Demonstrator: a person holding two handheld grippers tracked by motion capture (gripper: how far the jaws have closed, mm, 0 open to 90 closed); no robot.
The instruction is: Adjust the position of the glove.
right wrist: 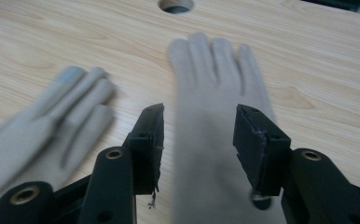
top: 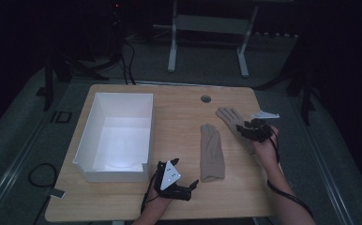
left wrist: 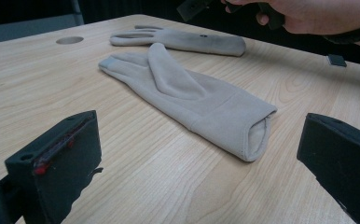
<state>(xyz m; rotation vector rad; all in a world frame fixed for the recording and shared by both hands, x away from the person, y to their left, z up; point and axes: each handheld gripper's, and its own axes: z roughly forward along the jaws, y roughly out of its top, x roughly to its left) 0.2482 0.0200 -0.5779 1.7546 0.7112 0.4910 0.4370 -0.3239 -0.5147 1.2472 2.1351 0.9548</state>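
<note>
Two beige gloves lie flat on the wooden table [top: 179,112]. The nearer glove [top: 212,152] [left wrist: 192,98] points its cuff at my left gripper [top: 186,174] [left wrist: 197,135], which rests near the table's front edge with its jaws wide open and nothing between them. The farther glove [top: 227,117] [left wrist: 183,39] [right wrist: 211,84] lies to the right. My right gripper [top: 250,130] [right wrist: 201,133] hovers over its wrist part, with the jaws standing open on either side of the fabric and not pressing it. In the right gripper view the nearer glove [right wrist: 61,116] lies to the left.
An empty white box [top: 90,140] stands on the table's left half, close to my left gripper. A round hole [top: 206,99] [right wrist: 176,4] sits near the far edge. A small dark square [left wrist: 335,59] lies on the wood. A metal frame [top: 207,33] stands beyond the table.
</note>
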